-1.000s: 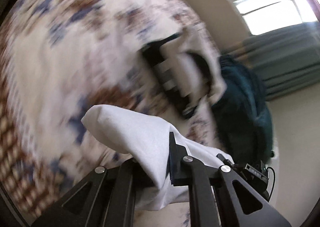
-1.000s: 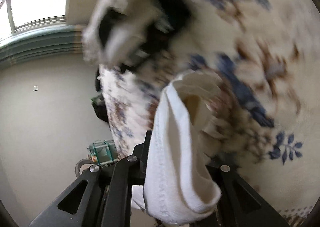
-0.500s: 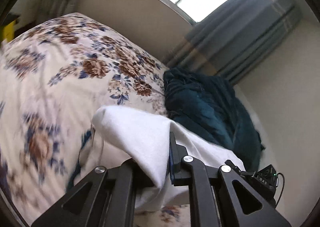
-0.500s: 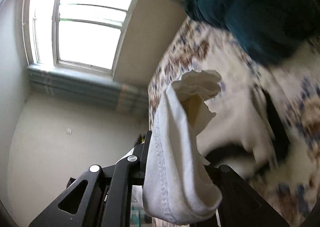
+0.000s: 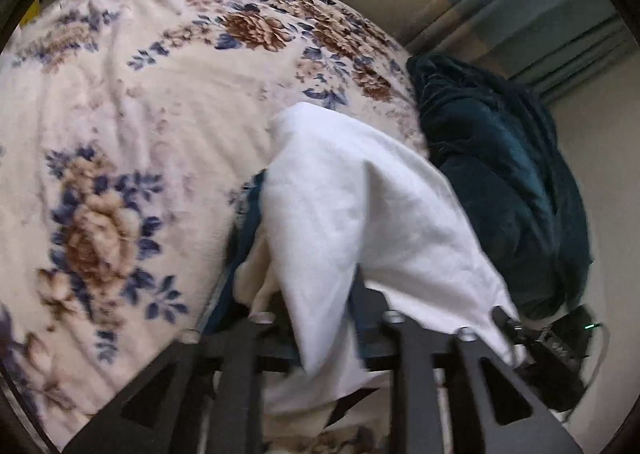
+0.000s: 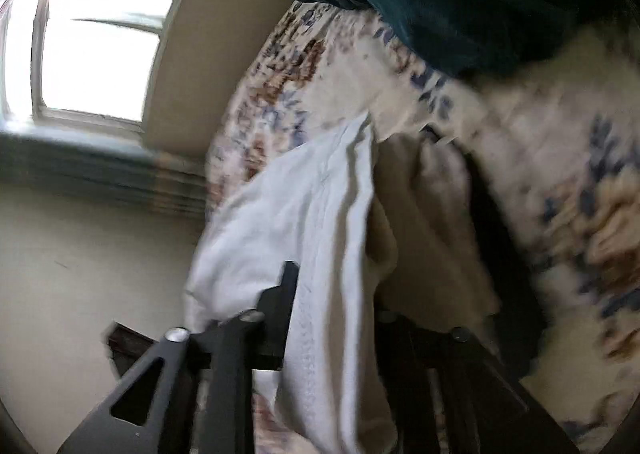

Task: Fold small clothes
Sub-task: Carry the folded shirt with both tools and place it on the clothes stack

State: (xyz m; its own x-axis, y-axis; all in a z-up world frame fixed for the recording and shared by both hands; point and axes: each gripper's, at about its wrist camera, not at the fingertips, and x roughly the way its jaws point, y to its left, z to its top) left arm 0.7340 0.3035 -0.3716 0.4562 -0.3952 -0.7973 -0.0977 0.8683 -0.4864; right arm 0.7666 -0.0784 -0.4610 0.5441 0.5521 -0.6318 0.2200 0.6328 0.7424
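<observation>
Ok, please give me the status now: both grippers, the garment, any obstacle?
Left gripper shut on white garment. Right gripper shut on same garment, over floral bedspread. Dark teal blanket heaped beside it, cream cloth underneath.

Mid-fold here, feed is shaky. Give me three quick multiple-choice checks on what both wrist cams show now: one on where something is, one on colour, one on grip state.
1. The dark teal blanket lies:
A. heaped on the floral bedspread by the curtain
B. on the floor
C. in a basket

2. The garment held by both grippers is:
A. red
B. white
C. black

3. The left gripper is:
A. open, empty
B. shut on the white garment
C. out of view

Answers: 1 A, the heap sits on the bedspread's far edge. 2 B, the white cloth drapes over the fingers. 3 B, the cloth is pinched; the right gripper pinches it too.
</observation>
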